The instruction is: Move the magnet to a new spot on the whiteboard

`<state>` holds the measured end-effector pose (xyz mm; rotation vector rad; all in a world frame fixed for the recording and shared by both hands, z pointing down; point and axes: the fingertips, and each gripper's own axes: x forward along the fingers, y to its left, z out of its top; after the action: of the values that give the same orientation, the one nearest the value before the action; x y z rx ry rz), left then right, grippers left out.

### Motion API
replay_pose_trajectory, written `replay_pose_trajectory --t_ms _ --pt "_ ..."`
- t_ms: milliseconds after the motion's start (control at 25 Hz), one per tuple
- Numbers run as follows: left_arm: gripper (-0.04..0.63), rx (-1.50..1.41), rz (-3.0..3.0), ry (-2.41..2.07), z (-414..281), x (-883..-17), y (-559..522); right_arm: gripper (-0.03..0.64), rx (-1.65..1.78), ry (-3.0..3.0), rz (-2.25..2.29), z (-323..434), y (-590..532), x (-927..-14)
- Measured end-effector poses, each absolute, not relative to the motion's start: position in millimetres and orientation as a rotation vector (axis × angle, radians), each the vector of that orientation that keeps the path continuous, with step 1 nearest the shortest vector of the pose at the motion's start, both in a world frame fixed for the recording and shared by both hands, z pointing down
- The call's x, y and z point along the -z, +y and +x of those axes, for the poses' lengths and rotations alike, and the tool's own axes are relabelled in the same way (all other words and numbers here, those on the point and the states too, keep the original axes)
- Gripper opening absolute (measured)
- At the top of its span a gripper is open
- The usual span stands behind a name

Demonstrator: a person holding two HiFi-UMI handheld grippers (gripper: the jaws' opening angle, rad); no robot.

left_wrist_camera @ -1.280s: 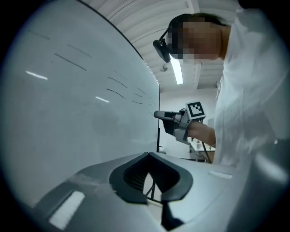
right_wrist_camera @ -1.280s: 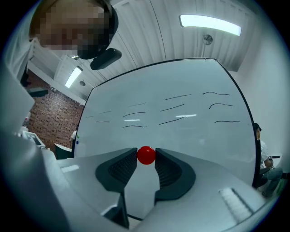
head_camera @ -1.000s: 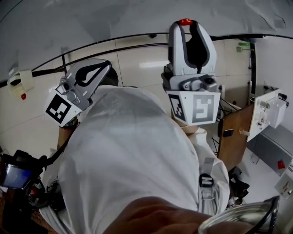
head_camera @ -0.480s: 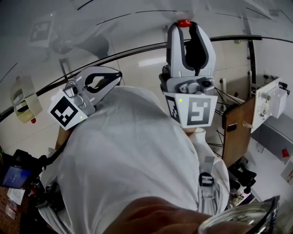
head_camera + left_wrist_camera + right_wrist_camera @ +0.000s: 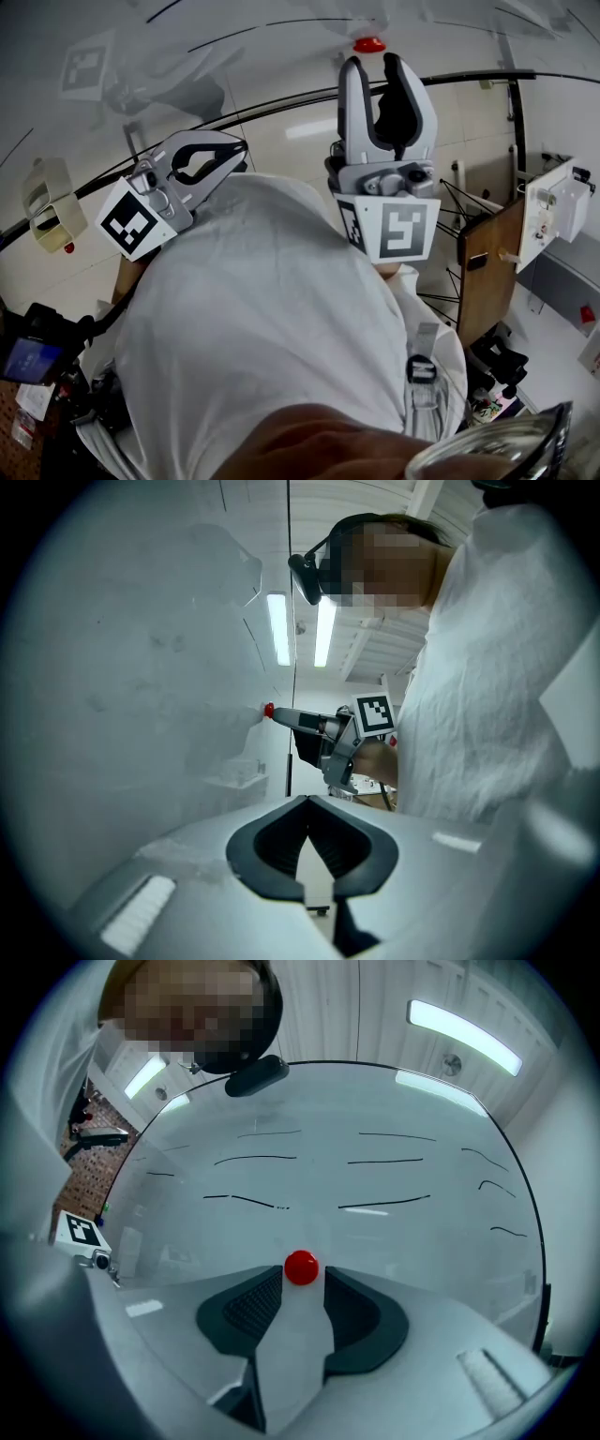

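The left gripper [image 5: 240,149] takes no part in the work: its jaws are pressed together with nothing between them, and it is held raised beside the whiteboard [image 5: 272,23], tilted up and to the right, its marker cube [image 5: 134,222] turned down toward the person's white garment [image 5: 262,319]. The left gripper view [image 5: 307,800] shows the same closed tips, and past them the other tool reaching sideways to the board.

The right gripper [image 5: 375,67] is the working one. It stands nearly upright and points squarely at the board, its own marker cube [image 5: 394,228] facing the head camera. Its jaws are apart and clamp nothing. The red magnet [image 5: 368,44] sits on the whiteboard just ahead of the tips, in line with the gap; in the right gripper view [image 5: 302,1283] the magnet [image 5: 301,1267] lies at the mouth of the open jaws, below a row of black pen strokes [image 5: 384,1161], and neither pad seems to press on it.

I judge this the moment at the magnet itself, with the magnet free on the board; whether it is about to be seized or has been set at its new spot, these views do not settle. If it is to be seized, the next move calls for a short advance until the pads flank it, a firm closing, then a pull strong enough to break its hold on the board
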<state>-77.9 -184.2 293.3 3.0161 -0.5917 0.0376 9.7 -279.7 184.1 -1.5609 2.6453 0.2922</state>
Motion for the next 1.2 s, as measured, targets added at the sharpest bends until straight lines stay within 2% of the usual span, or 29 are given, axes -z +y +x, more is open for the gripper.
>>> replay_pose_trajectory --t_ms 240,560,840,1200 --pt "-0.006 -0.039 2.918 -0.821 -69.0 -304.2 -166.1 0.133 -0.214 2.705 -1.481 35.0 -242.1 -208.7" --pt "-0.006 -0.032 2.725 -1.151 -24.1 -319.2 -85.2 0.133 -0.047 2.861 -1.268 83.2 -190.0 -236.1" --pt "-0.006 -0.086 2.66 -1.351 -50.5 -314.6 -24.4 0.133 -0.024 2.835 -1.255 105.0 -143.8 -238.8" --pt "-0.006 -0.039 2.811 -1.183 -11.4 -303.5 33.8 0.127 -0.023 2.833 -1.311 110.8 -83.3 -244.8"
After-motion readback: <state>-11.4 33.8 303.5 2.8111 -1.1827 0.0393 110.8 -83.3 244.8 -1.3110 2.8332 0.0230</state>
